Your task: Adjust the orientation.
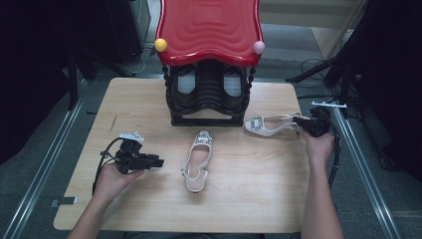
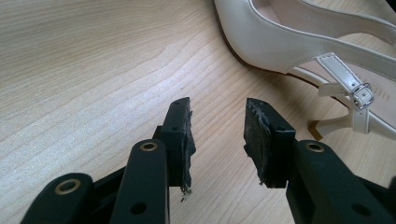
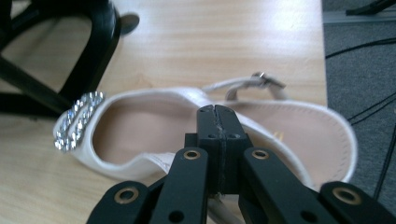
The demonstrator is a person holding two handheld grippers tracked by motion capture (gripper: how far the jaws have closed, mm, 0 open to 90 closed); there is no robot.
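The right hand-held gripper, jaws together, sits at the heel end of the right-hand white slingback shoe, whose long axis runs leftward toward the black rack, while the left hand-held gripper, jaws apart on nothing, points at the nearer shoe lying lengthwise on the desk

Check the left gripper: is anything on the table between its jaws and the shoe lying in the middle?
Nothing visible. The left gripper points at the middle shoe with its jaws apart and only bare table between. The other shoe lies off by the right gripper, beside the rack.
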